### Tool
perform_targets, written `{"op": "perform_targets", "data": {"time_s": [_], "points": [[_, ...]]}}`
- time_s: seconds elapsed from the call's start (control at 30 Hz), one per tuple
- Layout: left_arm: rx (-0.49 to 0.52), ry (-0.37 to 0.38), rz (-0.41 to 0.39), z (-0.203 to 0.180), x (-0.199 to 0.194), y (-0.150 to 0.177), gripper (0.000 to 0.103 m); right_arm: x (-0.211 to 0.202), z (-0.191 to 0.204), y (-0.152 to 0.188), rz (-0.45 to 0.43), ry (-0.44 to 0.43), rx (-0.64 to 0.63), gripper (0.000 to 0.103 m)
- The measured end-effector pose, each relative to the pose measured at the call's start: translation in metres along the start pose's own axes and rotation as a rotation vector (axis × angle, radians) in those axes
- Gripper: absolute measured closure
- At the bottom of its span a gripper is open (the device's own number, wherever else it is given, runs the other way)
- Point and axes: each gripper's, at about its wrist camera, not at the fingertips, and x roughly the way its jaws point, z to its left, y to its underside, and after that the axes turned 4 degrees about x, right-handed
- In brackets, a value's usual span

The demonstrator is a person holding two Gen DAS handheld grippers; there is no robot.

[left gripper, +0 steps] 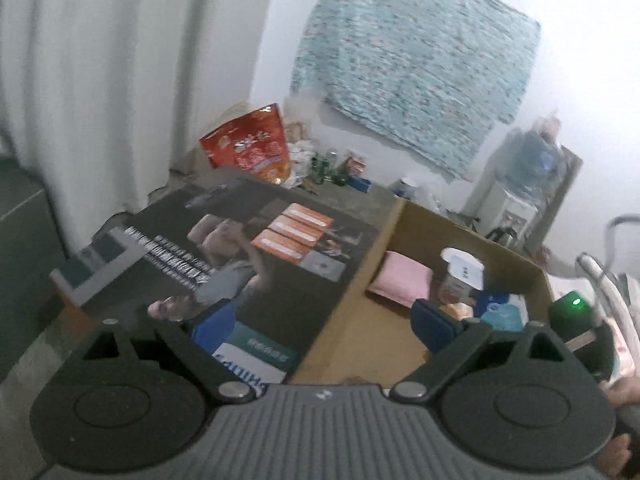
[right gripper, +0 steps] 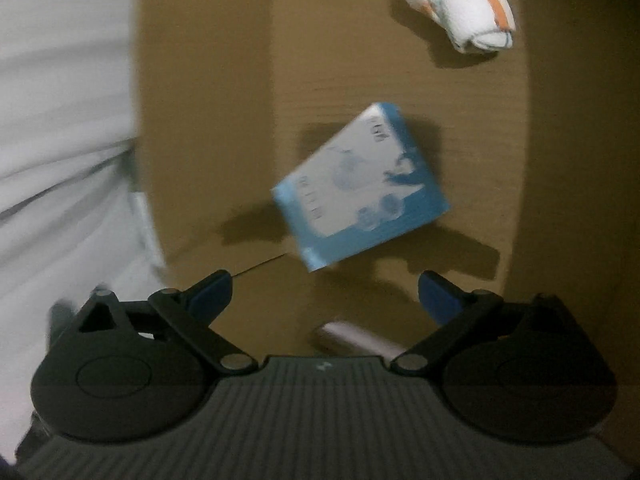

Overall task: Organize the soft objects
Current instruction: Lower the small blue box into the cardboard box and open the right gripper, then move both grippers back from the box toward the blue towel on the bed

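In the right wrist view my right gripper (right gripper: pixel 324 296) is open and empty above the floor of a cardboard box (right gripper: pixel 200 160). A blue and white tissue pack (right gripper: pixel 360 188) is just ahead of the fingertips, blurred and tilted; I cannot tell whether it rests on the floor. A white and orange soft roll (right gripper: pixel 460 0) lies further in. A pink object (right gripper: pixel 352 338) shows under the gripper. In the left wrist view my left gripper (left gripper: pixel 324 324) is open and empty over the box's near wall (left gripper: pixel 360 280). The box holds a pink pillow (left gripper: pixel 400 280), a white package (left gripper: pixel 460 276) and blue packs (left gripper: pixel 500 308).
A dark printed board (left gripper: pixel 260 248) lies left of the box. A red snack bag (left gripper: pixel 252 148), bottles (left gripper: pixel 324 168) and small items stand at the back by the wall. A water dispenser (left gripper: pixel 520 184) stands at the right. White cloth (right gripper: pixel 60 140) lies left of the box.
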Motion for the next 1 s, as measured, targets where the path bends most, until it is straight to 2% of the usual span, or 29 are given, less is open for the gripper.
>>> {"op": "perform_targets", "data": {"time_s": [0.1,0.17,0.23,0.33,0.43,0.53,0.63,0.7,0.8,0.9,1.0], "points": [[-0.027,-0.016,-0.003,0.017,0.0,0.007,0.008,0.012,-0.003,-0.014,-0.018,0.043,0.048,0.002],[-0.047,-0.019,0.0,0.028,0.0,0.01,0.008,0.015,-0.003,-0.022,-0.036,0.041,0.08,0.0],[-0.063,-0.02,0.002,0.035,0.002,0.012,0.008,0.012,0.0,-0.028,-0.052,-0.009,0.099,0.001],[-0.08,-0.018,0.01,0.043,0.004,0.016,0.008,-0.004,0.009,-0.035,-0.171,-0.05,0.061,0.001],[-0.087,-0.012,0.019,0.046,0.006,0.019,0.008,-0.017,0.005,-0.041,-0.239,-0.125,0.076,0.001],[-0.085,-0.006,0.023,0.046,0.007,0.022,0.008,-0.025,0.006,-0.036,-0.274,-0.132,0.036,0.004],[-0.086,-0.007,0.021,0.047,0.008,0.024,0.008,-0.021,0.016,-0.021,-0.207,-0.06,-0.082,0.029],[-0.093,-0.006,0.018,0.047,0.007,0.024,0.008,-0.015,0.023,-0.007,-0.151,-0.049,-0.153,0.052],[-0.1,-0.011,0.016,0.049,0.007,0.025,0.008,-0.004,0.034,0.006,-0.073,-0.078,-0.217,0.06],[-0.108,-0.015,0.026,0.051,0.01,0.026,0.008,0.008,0.044,0.008,-0.018,-0.059,-0.265,0.061],[-0.112,-0.022,0.039,0.053,0.01,0.029,0.008,0.033,0.051,0.003,0.061,-0.018,-0.262,0.061]]}}
